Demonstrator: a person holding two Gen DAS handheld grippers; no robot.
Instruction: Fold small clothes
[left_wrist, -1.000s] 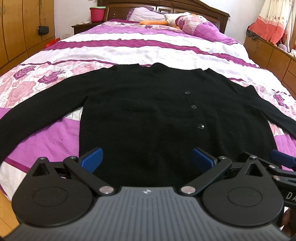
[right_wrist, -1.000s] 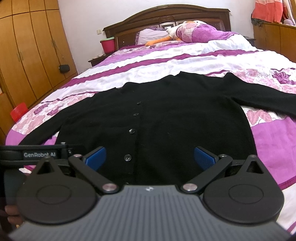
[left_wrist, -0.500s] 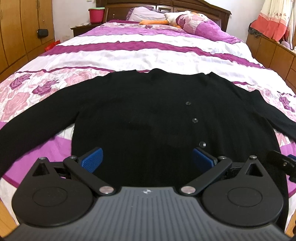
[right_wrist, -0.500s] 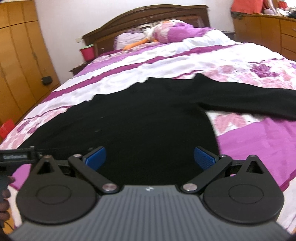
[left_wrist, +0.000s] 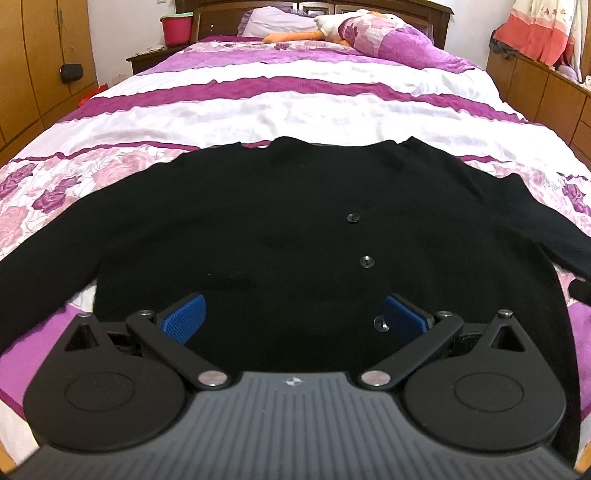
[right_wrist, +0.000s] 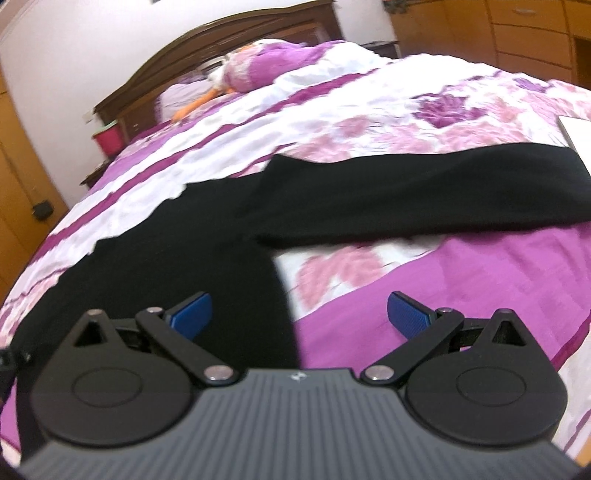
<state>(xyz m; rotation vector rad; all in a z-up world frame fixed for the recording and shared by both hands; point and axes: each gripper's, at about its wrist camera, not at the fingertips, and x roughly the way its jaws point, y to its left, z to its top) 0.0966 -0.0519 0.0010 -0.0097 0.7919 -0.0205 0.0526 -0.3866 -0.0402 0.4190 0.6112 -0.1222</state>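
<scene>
A black button-up cardigan lies flat on the bed, sleeves spread to both sides, hem towards me. My left gripper is open and empty, low over the hem near the bottom button. My right gripper is open and empty over the cardigan's right side edge. The right sleeve stretches out to the right in the right wrist view, which is blurred.
The bed has a purple, white and floral cover. Pillows and a plush toy lie at the headboard. A red bin stands on a nightstand. Wooden wardrobes stand left, drawers right.
My right gripper has swung right, from over the cardigan's front to its right edge and sleeve. My left gripper has moved slightly along the hem. Both stay open.
</scene>
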